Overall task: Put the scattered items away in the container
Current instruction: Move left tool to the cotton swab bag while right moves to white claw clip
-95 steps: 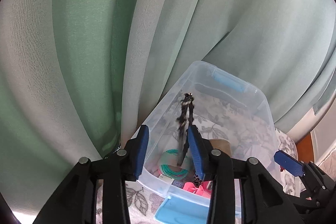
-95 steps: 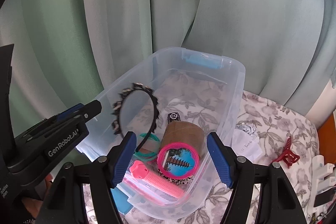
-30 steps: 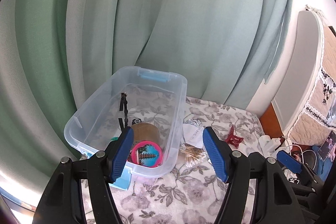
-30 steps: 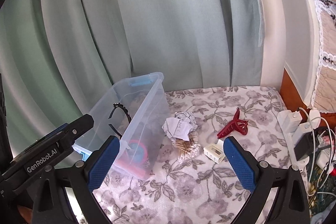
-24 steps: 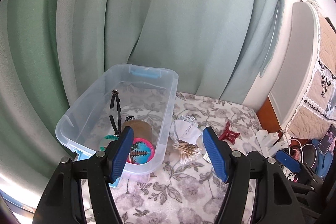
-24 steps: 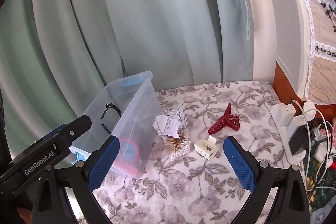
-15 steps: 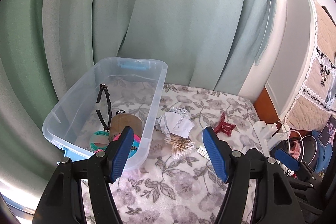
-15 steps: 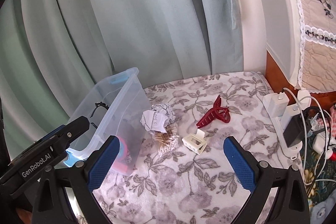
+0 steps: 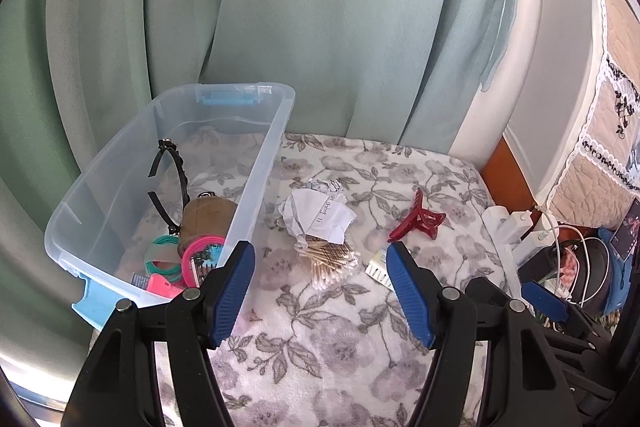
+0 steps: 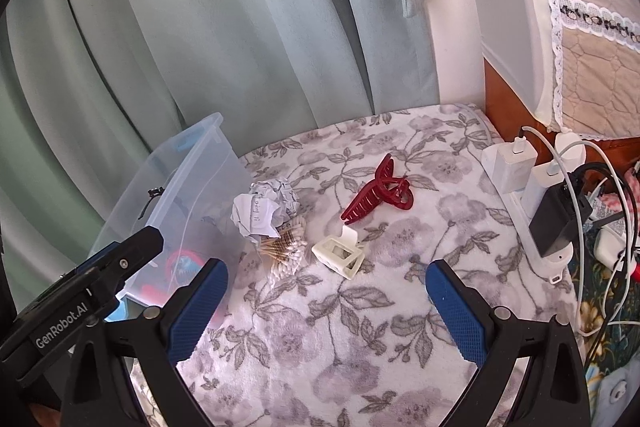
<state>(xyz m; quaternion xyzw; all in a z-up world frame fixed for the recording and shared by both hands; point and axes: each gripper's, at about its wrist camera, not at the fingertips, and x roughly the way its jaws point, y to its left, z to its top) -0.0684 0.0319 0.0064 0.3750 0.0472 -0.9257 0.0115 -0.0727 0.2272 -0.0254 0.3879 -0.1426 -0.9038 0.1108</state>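
Observation:
A clear plastic bin (image 9: 276,131) (image 10: 200,163) stands at the left on the floral cloth. It holds a black headband (image 9: 180,179), a brown roll (image 9: 208,215), teal bands and pink items. On the cloth lie crumpled paper (image 9: 316,211) (image 10: 264,207), a bag of cotton swabs (image 9: 332,259) (image 10: 284,251), a red hair claw (image 9: 418,223) (image 10: 380,195) and a white clip (image 10: 340,251). My left gripper (image 9: 320,267) is open and empty above the swabs. My right gripper (image 10: 326,287) is open and empty just short of the white clip.
Green curtains hang behind the bin. A power strip (image 10: 520,183) with white chargers, a black adapter (image 10: 558,223) and cables runs along the cloth's right edge. A quilted cover (image 10: 592,27) hangs at the far right.
The left gripper let the headband go into the bin and opened. Both grippers have pulled back and swung right, from over the bin to the loose items on the cloth.

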